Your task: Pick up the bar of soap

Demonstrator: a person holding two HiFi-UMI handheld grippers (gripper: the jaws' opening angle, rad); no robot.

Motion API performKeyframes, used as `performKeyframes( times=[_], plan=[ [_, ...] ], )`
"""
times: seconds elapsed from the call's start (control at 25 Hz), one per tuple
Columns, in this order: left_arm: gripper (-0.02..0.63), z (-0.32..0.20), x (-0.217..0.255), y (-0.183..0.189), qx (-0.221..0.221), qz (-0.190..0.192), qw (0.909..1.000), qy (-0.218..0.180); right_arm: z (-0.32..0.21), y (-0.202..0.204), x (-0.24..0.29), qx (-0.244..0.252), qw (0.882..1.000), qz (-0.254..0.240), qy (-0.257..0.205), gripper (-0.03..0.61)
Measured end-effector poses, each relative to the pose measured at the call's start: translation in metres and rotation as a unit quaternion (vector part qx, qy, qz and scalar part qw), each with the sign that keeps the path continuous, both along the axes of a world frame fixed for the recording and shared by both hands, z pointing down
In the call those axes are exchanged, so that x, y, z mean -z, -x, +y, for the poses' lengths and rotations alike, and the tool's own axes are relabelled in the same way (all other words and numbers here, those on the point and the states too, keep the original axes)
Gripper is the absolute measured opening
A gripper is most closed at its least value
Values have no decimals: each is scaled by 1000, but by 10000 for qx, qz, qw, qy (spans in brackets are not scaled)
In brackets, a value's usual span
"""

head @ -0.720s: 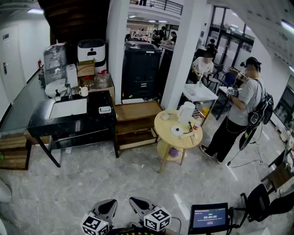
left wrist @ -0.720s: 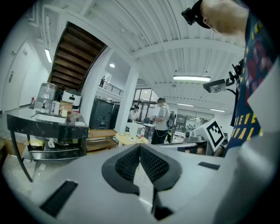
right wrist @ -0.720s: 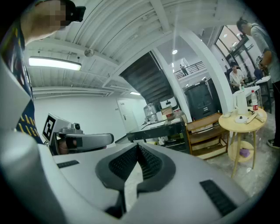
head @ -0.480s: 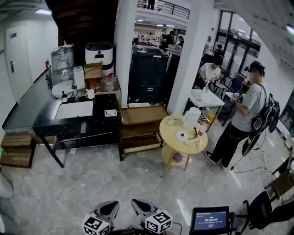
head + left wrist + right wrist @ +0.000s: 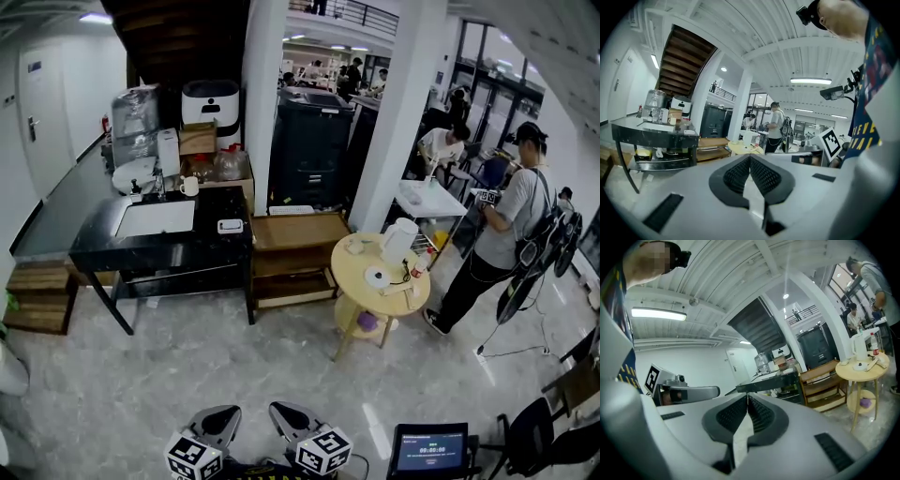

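A small pale bar in a white dish (image 5: pixel 230 225) lies on the right end of the black counter (image 5: pixel 216 248); it is too small to tell whether it is the soap. The same dish (image 5: pixel 689 132) shows far off in the left gripper view. My left gripper (image 5: pixel 225 414) and right gripper (image 5: pixel 279 411) sit side by side at the bottom edge of the head view, far from the counter, above the marble floor. The left gripper (image 5: pixel 750 157) has its jaws shut with nothing between them. The right gripper (image 5: pixel 747 396) is shut and holds nothing.
A white sink (image 5: pixel 155 217) is set in the counter, with appliances and a mug behind it. A low wooden shelf (image 5: pixel 291 234) stands to its right, then a round yellow table (image 5: pixel 356 267) with a white jug. A person (image 5: pixel 506 225) stands at the right. A screen (image 5: pixel 431 450) is at the bottom right.
The head view has shifted: the counter, shelf and round table have slid a little to the right in the picture. Both grippers keep their place at the bottom edge, still shut.
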State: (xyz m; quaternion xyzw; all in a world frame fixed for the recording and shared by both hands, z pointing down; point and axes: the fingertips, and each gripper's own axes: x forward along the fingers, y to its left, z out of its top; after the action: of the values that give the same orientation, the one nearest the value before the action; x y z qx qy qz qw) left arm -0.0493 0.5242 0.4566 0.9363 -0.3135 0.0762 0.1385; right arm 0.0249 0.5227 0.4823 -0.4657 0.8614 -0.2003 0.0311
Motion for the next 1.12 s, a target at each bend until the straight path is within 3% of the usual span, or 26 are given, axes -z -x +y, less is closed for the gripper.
performKeyframes(
  times=[0.24,0.6,1.12],
  plan=[
    [12,-25,1,9,156,-7,9999,-44,-19,3,-3,-57,9999,-40,77,18],
    [14,-96,-15,-2,-34,216,9997,77,-89,-17,-8,-407,9991,112,23,18],
    [14,-248,2,34,-323,385,9987,-24,-230,32,7,-431,9978,492,113,18]
  ],
)
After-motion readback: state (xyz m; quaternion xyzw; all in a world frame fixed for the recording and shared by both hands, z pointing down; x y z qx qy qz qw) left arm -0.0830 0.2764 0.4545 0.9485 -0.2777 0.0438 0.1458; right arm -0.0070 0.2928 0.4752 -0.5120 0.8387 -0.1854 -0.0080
